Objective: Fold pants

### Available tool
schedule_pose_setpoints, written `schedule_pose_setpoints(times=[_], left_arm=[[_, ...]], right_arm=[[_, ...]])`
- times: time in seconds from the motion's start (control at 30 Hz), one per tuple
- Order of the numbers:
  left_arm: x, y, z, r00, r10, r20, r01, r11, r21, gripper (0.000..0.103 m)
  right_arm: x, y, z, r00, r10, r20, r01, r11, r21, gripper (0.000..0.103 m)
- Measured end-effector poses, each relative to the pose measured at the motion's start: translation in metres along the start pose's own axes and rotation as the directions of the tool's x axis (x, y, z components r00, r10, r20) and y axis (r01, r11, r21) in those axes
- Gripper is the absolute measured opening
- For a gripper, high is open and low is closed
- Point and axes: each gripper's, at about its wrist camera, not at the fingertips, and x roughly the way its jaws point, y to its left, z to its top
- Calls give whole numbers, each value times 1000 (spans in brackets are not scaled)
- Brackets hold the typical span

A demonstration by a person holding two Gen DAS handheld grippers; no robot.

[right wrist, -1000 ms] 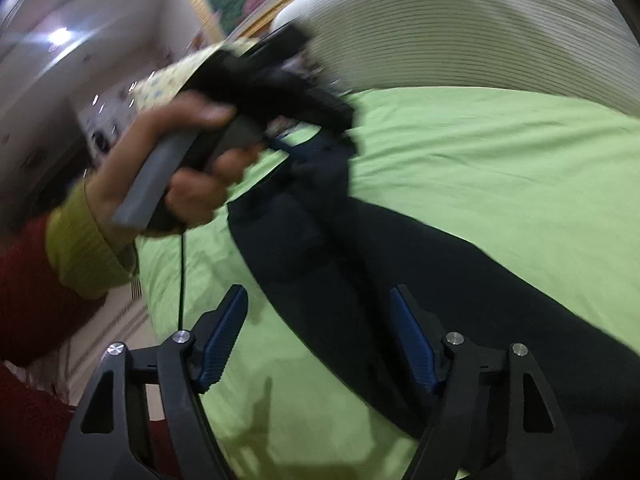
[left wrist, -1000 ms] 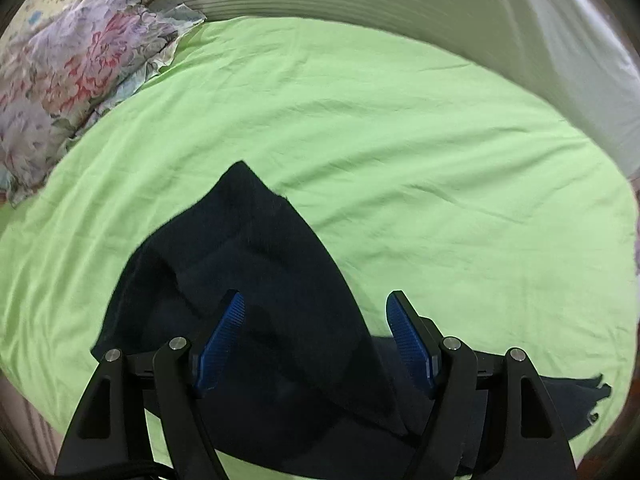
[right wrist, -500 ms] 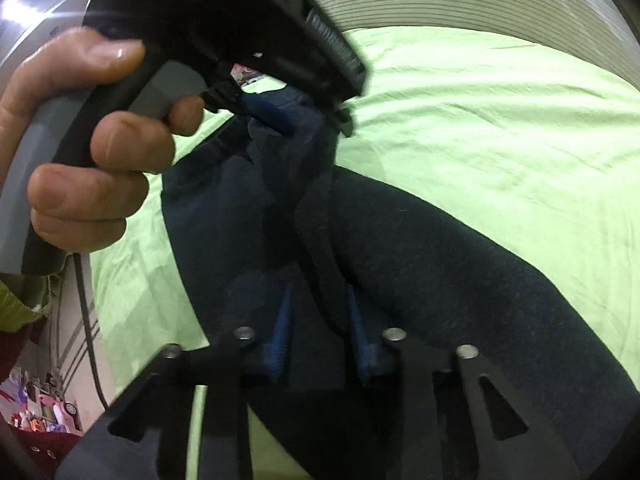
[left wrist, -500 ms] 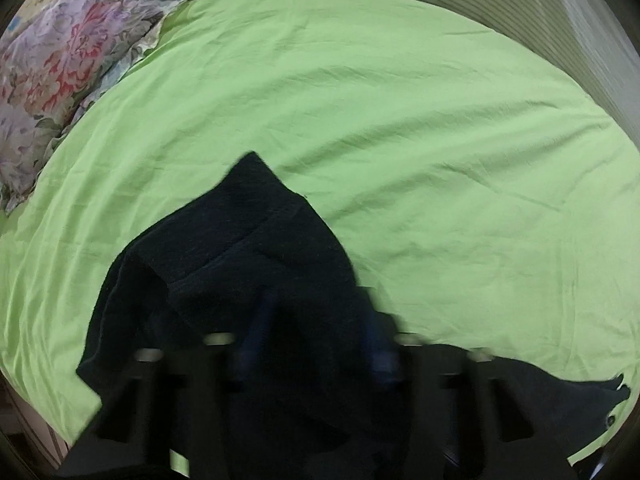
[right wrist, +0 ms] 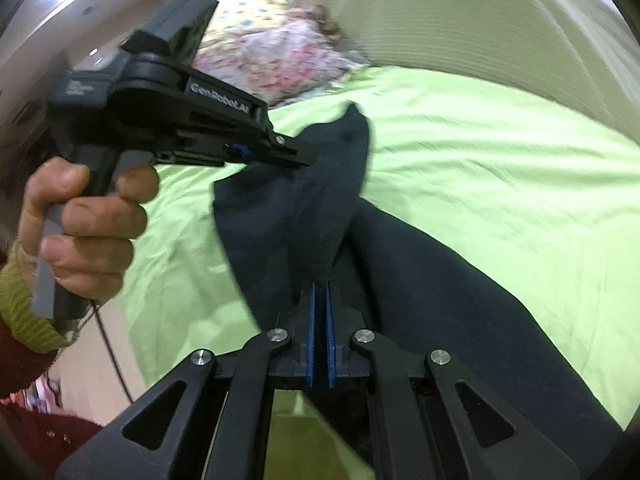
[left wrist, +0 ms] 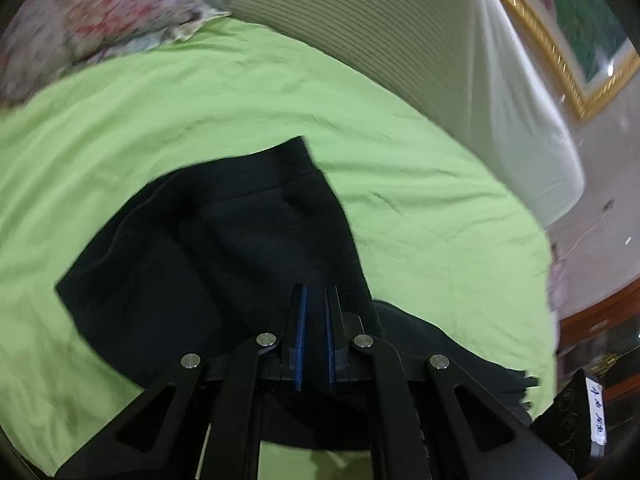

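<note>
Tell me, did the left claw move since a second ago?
Yes. The left claw swung right: the flowery pillow slid toward the left edge, and a framed picture came into view. It also shut on the pants.

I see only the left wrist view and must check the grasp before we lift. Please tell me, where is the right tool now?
Observer: The right tool is shut on the dark pants, pinching a raised fold of the cloth.
Operator: Does the other view show my left tool?
Observer: Yes. The left tool grips the pants edge above the green sheet, with the cloth hanging below it.
Operator: Is the cloth between the two tools flat?
Observer: No. It rises as a ridge from the right tool up toward the left one.
</note>
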Motion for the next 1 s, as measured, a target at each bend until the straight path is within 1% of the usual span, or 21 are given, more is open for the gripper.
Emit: schedule_pose_setpoints(times=[0.07,0.13,0.17,0.2,0.23,0.3,0.33,0.37,0.4,0.43,0.5,0.53,0.57,0.6,0.63,0.67,0.73,0.8,0.87,0.93,1.0], left_arm=[[-4,10,-5,1000,-28,7,28,999,-32,3],[-3,19,-6,998,-69,-2,69,996,-59,4],[-4,18,-6,996,-90,-4,90,994,-59,8],[-5,11,-3,996,-85,3,85,996,-36,11],[-7,5,1,998,-56,15,56,998,0,17],[-9,-17,3,999,18,29,-20,997,76,49],[-8,-26,3,999,47,18,-48,994,94,75],[-4,-36,3,998,68,16,-70,991,116,77],[4,-51,4,993,116,20,-118,979,167,77],[9,-58,4,988,155,21,-157,968,194,77],[29,-72,5,963,268,15,-263,932,251,74],[37,-74,5,956,293,7,-284,923,261,57],[44,-73,6,950,311,-11,-297,917,265,27],[53,-69,8,944,326,-50,-304,919,253,13],[54,-62,7,945,320,-68,-296,926,234,11],[51,-55,4,949,307,-68,-286,933,221,7],[40,-40,4,962,268,-46,-255,948,190,6],[17,-28,1,988,153,0,-152,979,135,5],[-5,-11,-4,994,92,52,-96,992,80,5],[-17,8,-13,996,41,74,-43,999,31,4],[-20,28,-18,997,18,79,-16,1000,-20,4]], right_arm=[[2,10,-1,1000,-7,-13,7,999,-31,6],[7,14,-4,999,-14,-40,12,999,-48,6],[8,14,-4,999,-24,-46,21,998,-51,6],[7,11,-7,998,-28,-51,26,999,-48,6],[8,9,-6,998,-27,-56,25,999,-36,6],[9,7,-5,998,-18,-53,17,1000,-14,6],[10,6,-4,999,-8,-49,8,1000,-2,6],[11,8,-3,999,-3,-46,3,1000,5,6],[8,10,-5,999,4,-41,-4,1000,10,6],[7,11,-5,999,9,-37,-9,1000,12,6],[7,13,-6,999,9,-35,-9,1000,17,6],[6,14,-6,999,10,-35,-9,1000,19,6],[5,13,-7,999,10,-34,-9,1000,19,6],[3,13,-7,999,11,-31,-10,1000,20,6],[1,13,-8,1000,11,-28,-11,1000,20,6],[-2,13,-8,1000,11,-23,-10,1000,19,6],[-6,11,-7,1000,14,-19,-14,1000,15,6],[-8,10,-6,1000,16,-13,-16,1000,15,6],[-8,10,-5,1000,13,-11,-13,1000,4,6],[-4,13,-6,1000,19,-20,-19,1000,0,6],[1,13,-10,999,21,-34,-21,1000,-6,6]])
